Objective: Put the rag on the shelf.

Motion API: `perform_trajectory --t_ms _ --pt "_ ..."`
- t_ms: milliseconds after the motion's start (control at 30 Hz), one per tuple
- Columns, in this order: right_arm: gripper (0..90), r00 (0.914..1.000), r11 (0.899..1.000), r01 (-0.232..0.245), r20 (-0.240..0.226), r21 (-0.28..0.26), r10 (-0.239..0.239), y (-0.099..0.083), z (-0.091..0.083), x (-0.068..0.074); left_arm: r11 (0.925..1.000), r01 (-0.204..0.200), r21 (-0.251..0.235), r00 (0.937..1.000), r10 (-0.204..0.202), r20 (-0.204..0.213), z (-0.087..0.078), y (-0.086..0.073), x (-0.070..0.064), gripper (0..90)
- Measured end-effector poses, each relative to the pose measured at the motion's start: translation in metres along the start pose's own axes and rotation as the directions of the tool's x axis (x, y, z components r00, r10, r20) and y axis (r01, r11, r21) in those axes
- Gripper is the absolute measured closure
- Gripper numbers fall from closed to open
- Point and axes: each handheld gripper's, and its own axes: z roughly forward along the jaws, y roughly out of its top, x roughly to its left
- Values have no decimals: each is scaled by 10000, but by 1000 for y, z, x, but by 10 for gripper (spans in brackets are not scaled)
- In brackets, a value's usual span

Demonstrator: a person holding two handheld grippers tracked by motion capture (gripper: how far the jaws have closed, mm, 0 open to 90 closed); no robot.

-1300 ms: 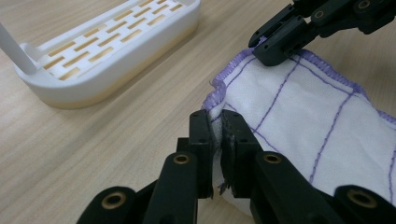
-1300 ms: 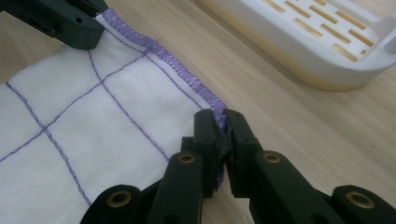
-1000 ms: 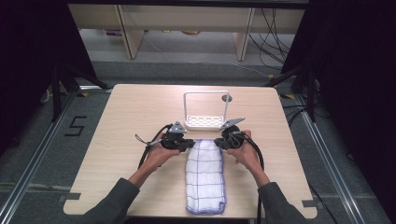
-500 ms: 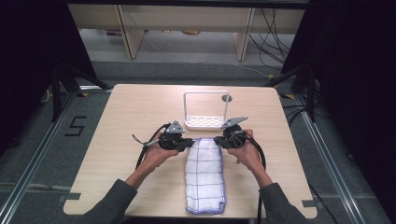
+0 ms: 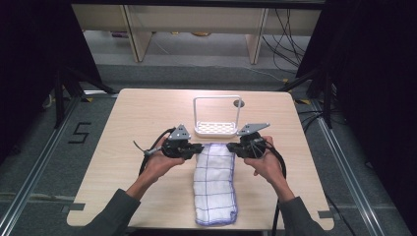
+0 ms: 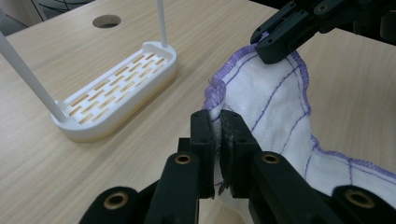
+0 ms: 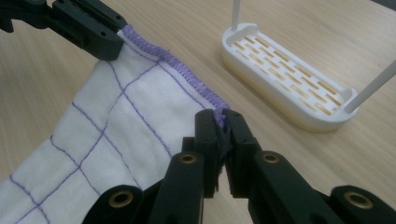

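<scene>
Lying lengthwise on the light wooden tabletop [image 5: 137,118], the white cloth with purple grid lines [image 5: 215,184] is seen with its long axis running from the near edge toward the white slotted rack [image 5: 215,129], its far end held up at both corners. That end's purple-stitched hem is pinched by the left gripper [image 6: 219,125] and by the right gripper [image 7: 222,122], both clenched on fabric, a detail made plain in the gripper views. Grey floor, dark curtains and loose cables are seen around the tabletop from the high view.
</scene>
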Motion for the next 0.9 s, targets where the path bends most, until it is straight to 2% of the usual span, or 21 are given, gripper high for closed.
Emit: perform_trajectory --t_ms 100,233,267,300,367,433,467,500,533,600,667,700,767,867,900 --pt "856 9999 10000 -9 -128 -99 8 2 -7 4 9998 -84 -161 9999 85 55 -6 4 -3 837" --pt "857 9999 9990 162 -37 -417 -163 5 -17 8 9993 -221 -305 9997 222 48 -15 11 -10 837" --pt "857 9999 9993 105 -53 -351 -106 6 -20 9 9987 -282 -422 9995 287 124 -17 13 -11 837" --pt "857 9996 9985 281 -37 -467 -283 7 -22 10 9984 -347 -441 9992 354 163 -19 15 -12 836" --pt "857 10000 9986 87 22 -513 -86 9 -29 14 9976 -447 -525 9988 458 186 -24 19 -14 837" --pt "857 9990 9964 436 -12 -732 -438 13 -35 13 9972 -143 -738 9992 170 370 -29 25 -16 837" --pt "857 9995 9963 305 68 -809 -300 14 -39 15 9959 11 -906 9985 38 537 -31 29 -17 837" --pt "857 9991 9949 428 95 -912 -421 17 -43 15 9959 -137 -892 9984 185 526 -34 34 -17 837" --pt "858 9996 9943 256 146 -1034 -242 20 -47 17 9959 -246 -871 9987 284 421 -37 39 -20 837" --pt "859 9986 9911 528 151 -1219 -513 28 -55 16 9951 -287 -951 9983 334 481 -43 49 -23 837" --pt "859 9970 9869 710 404 -1446 -658 35 -65 19 9947 -424 -940 9982 462 387 -52 58 -25 837" --pt "859 9965 9862 783 405 -1458 -731 39 -70 20 9933 -395 -1090 9981 445 435 -55 62 -25 837" --pt "860 9949 9817 968 452 -1640 -906 48 -77 21 9928 -475 -1100 9984 506 256 -61 69 -24 838" --pt "860 9951 9800 915 523 -1766 -835 60 -87 23 9917 -431 -1212 9987 459 200 -68 80 -19 838" --pt "860 9924 9758 1179 573 -1839 -1091 64 -89 21 9915 -424 -1230 9990 438 86 -70 83 -18 838"
